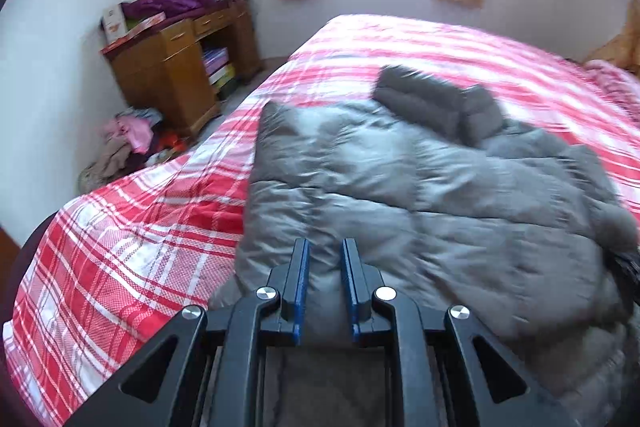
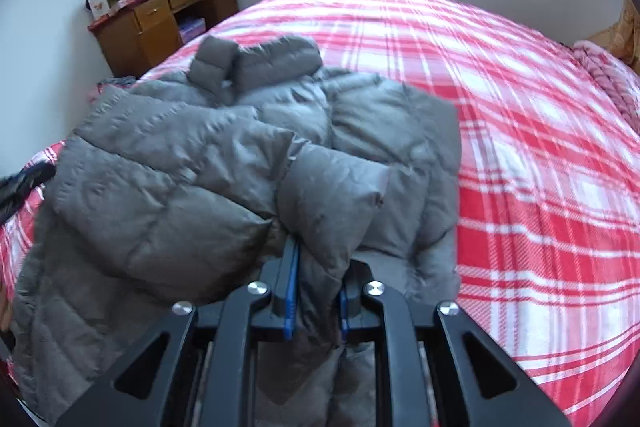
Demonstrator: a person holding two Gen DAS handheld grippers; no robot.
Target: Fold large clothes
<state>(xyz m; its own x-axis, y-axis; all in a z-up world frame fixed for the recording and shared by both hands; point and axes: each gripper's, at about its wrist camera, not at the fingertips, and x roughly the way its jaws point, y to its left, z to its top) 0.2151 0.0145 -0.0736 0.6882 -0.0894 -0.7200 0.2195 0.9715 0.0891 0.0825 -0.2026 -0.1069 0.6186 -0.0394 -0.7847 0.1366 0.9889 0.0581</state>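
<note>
Nearest the right wrist camera, the right gripper has its jaws clamped on a puffy fold of the grey down jacket, near its lower right edge. That jacket lies spread on the red plaid bed, collar pointing away toward the window, so its long axis runs straight ahead from both hands. Over the jacket's near left part, the left gripper shows narrow jaws with fabric between them, though a firm pinch is unclear.
</note>
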